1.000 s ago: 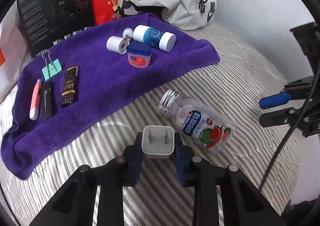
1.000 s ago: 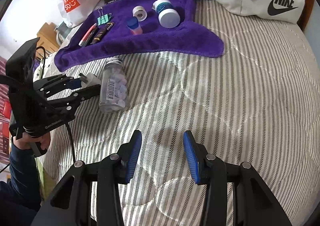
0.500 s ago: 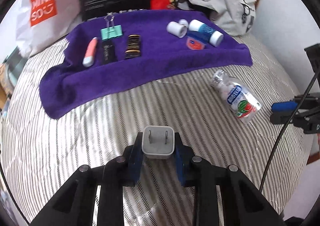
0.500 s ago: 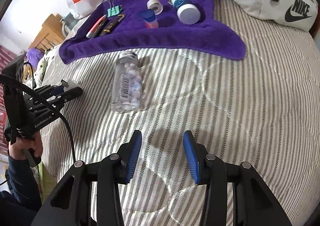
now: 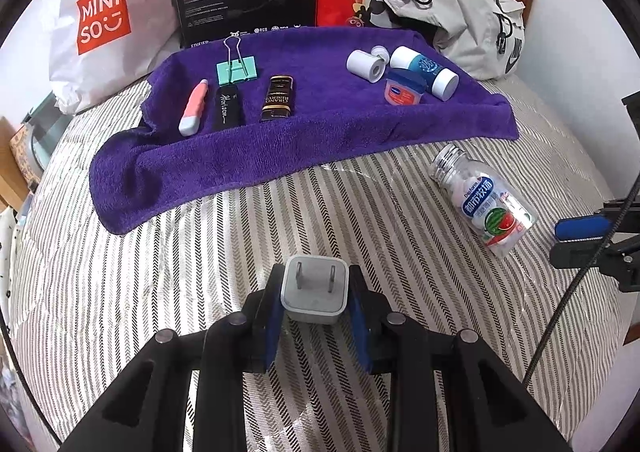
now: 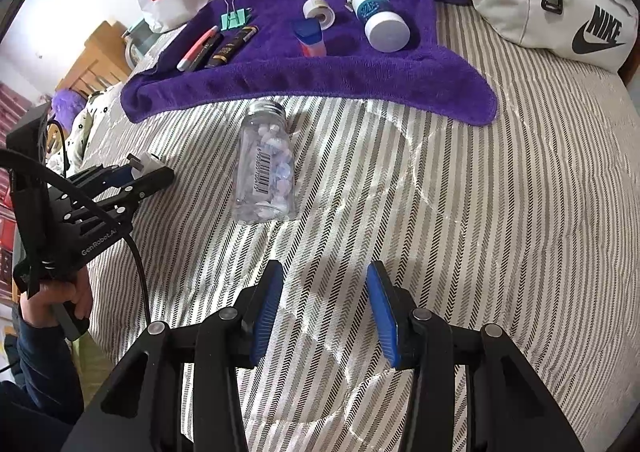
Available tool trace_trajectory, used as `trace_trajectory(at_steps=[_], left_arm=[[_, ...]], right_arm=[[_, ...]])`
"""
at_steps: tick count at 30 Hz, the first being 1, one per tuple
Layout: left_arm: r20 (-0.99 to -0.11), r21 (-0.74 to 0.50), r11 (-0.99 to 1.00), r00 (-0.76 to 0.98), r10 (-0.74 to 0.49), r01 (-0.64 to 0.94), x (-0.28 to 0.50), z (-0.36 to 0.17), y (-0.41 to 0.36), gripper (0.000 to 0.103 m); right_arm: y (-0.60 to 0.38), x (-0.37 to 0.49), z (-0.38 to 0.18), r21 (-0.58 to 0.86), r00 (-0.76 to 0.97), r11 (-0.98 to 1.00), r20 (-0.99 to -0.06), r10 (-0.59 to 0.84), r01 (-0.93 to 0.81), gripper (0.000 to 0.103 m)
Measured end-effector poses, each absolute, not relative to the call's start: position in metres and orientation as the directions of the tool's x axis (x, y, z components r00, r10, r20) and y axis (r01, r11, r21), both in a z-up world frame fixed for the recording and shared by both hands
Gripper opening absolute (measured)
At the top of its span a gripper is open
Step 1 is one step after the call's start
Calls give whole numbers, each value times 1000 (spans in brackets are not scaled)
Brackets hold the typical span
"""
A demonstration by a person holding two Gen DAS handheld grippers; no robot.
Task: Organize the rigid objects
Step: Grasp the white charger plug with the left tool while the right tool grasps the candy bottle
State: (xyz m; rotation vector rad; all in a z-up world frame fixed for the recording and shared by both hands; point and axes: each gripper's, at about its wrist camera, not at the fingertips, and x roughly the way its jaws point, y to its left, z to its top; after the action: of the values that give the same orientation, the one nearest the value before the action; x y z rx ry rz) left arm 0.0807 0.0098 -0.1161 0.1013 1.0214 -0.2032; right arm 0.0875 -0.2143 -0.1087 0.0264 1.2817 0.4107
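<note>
Left wrist view: my left gripper (image 5: 315, 294) clamps the charger plug (image 5: 313, 289); its smooth sides might slip. My right gripper (image 6: 325, 306) gapes empty.

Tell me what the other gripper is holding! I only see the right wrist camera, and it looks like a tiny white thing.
Observer: It's a plug, pinched in the left gripper. Its two metal prongs point ahead toward the towel.
Operator: What's on the other side of the bottle? I just see a barcode.
Observer: The bottle has a blue label with a watermelon picture.
Operator: Is anything written on the black stick on the towel?
Observer: Yes, the black stick says "Horizon" in white.
</note>
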Motion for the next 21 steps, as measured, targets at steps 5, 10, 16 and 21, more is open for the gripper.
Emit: trace_trajectory(at_steps=[5,10,16,21], left_arm=[[-852,-50,974,499,-156,219,81,-116,15,27],[-860,-59,981,489,-144,186,79,-115,30,27],[-871,-34,988,480,-105,154,76,-115,43,27],[-873,-30,988,477,-100,153,75,-115,44,27]], right_arm=[[-216,90,-96,265,266,924,-903,338,-276,44],[-194,101,-89,283,288,907,-882,374,-313,44],[-155,122,-104,205,278,909,-907,316,-364,44],[-139,127,-121,128,274,915,-930,244,-382,46]])
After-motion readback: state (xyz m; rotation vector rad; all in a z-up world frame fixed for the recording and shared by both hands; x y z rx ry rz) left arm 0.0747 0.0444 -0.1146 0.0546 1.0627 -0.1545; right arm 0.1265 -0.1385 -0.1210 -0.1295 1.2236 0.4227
